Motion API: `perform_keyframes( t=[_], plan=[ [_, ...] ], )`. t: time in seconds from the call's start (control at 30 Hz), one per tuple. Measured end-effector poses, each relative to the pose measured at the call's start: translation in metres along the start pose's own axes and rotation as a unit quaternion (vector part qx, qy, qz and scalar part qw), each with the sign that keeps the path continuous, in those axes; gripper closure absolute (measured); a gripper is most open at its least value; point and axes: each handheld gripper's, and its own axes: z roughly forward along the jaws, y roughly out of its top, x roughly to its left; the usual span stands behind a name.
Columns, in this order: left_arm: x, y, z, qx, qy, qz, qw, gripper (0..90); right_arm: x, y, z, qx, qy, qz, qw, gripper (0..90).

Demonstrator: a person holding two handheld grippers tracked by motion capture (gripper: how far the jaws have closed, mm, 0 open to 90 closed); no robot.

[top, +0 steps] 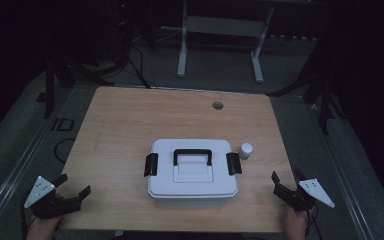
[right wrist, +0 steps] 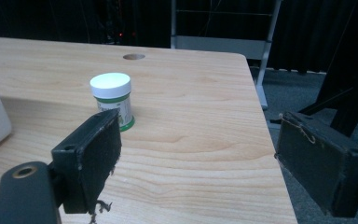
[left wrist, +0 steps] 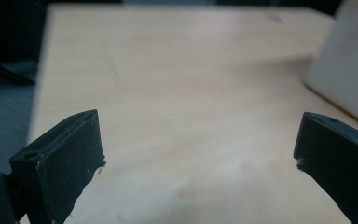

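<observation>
Both claws are sitting at the near edge of the wooden counter (top: 130,115), one at each corner. Left claw (top: 72,186) is gaping wide, nothing between the jaws; in the left gripper view just bare wood is showing between them, with the white box's (top: 192,167) corner ahead and off to its right. Right claw (top: 286,180) is also spread wide, holding nothing. A hand (top: 296,225) is gripping it from below the counter edge.

The box is lying between the two claws, a bit ahead of both, lid on, black handle (top: 192,156) lying flat on top, black latches (top: 150,164) sitting on both short sides.

A small jar (right wrist: 112,99) with a white cap and green label is standing upright ahead of the right claw, slightly toward its left jaw, just beside the box's right end, apart from it. Beyond the jar, a round hole (right wrist: 134,57) is showing in the counter.
</observation>
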Motion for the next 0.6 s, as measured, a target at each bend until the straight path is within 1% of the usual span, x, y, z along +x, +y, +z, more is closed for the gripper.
perform_keyframes(
  t=[0.03, 0.07, 0.1, 0.13, 0.17, 0.2, 0.23, 0.27, 0.3, 0.33, 0.37, 0.4, 0.43, 0.47, 0.5, 0.53, 0.57, 0.6],
  plan=[
    [0.003, 0.000, 0.001, 0.033, -0.022, 0.000, 0.9992, 3.7, 0.001, 0.000, 0.001, 0.003, 0.000, -0.002, 1.0000, 13.6],
    [0.005, 0.000, 0.001, 0.063, -0.024, 0.013, 0.9976, 4.1, 0.001, 0.000, 0.001, 0.005, -0.001, -0.005, 1.0000, 13.6],
    [0.005, 0.000, 0.001, 0.085, -0.023, 0.032, 0.9956, 4.1, 0.002, 0.000, 0.001, 0.007, -0.003, -0.008, 0.9999, 13.6],
    [0.006, 0.001, 0.001, 0.110, -0.033, 0.040, 0.9926, 4.1, 0.002, 0.000, 0.001, 0.008, -0.004, -0.010, 0.9999, 13.6],
    [0.007, 0.002, 0.000, 0.129, -0.040, 0.044, 0.9898, 3.9, 0.002, 0.000, 0.001, 0.008, -0.003, -0.011, 0.9999, 13.6],
    [0.008, 0.005, -0.001, 0.152, -0.041, 0.050, 0.9863, 3.5, 0.002, 0.000, 0.001, 0.009, -0.003, -0.009, 0.9999, 13.6],
    [0.008, 0.005, -0.001, 0.152, -0.041, 0.050, 0.9863, 3.5, 0.002, 0.000, 0.001, 0.009, -0.003, -0.009, 0.9999, 13.6],
    [0.010, 0.007, -0.001, 0.178, -0.042, 0.061, 0.9813, 2.8, 0.002, 0.000, 0.001, 0.009, -0.001, -0.008, 0.9999, 13.6],
    [0.011, 0.013, -0.004, 0.212, -0.036, 0.076, 0.9737, 2.8, 0.002, 0.000, 0.001, 0.010, 0.001, -0.007, 0.9999, 13.6],
    [0.011, 0.013, -0.004, 0.212, -0.036, 0.076, 0.9737, 2.8, 0.002, 0.000, 0.001, 0.010, 0.001, -0.007, 0.9999, 13.6],
    [0.012, 0.019, -0.006, 0.243, -0.029, 0.095, 0.9650, 2.8, 0.001, 0.000, 0.001, 0.009, 0.004, -0.005, 0.9999, 13.6],
    [0.012, 0.019, -0.006, 0.243, -0.029, 0.095, 0.9650, 2.8, 0.002, 0.000, 0.001, 0.008, 0.005, -0.006, 0.9999, 13.6],
    [0.012, 0.022, -0.007, 0.258, -0.025, 0.104, 0.9603, 2.8, 0.002, 0.000, 0.001, 0.008, 0.005, -0.006, 0.9999, 13.6],
    [0.012, 0.029, -0.008, 0.291, -0.017, 0.124, 0.9486, 2.8, 0.002, 0.000, 0.002, 0.010, 0.007, -0.007, 0.9999, 13.6],
    [0.012, 0.032, -0.008, 0.307, -0.019, 0.129, 0.9428, 2.8, 0.002, 0.000, 0.002, 0.010, 0.007, -0.007, 0.9999, 13.6],
    [0.012, 0.032, -0.008, 0.307, -0.019, 0.129, 0.9428, 2.8, 0.002, 0.000, 0.002, 0.010, 0.009, -0.007, 0.9999, 13.6],
    [0.011, 0.034, -0.008, 0.323, -0.020, 0.141, 0.9358, 2.8, 0.002, 0.000, 0.002, 0.010, 0.009, -0.007, 0.9999, 13.6],
    [0.009, 0.040, -0.008, 0.339, -0.013, 0.164, 0.9261, 2.9, 0.002, 0.000, 0.001, 0.010, 0.011, -0.007, 0.9999, 13.6]
  ],
)
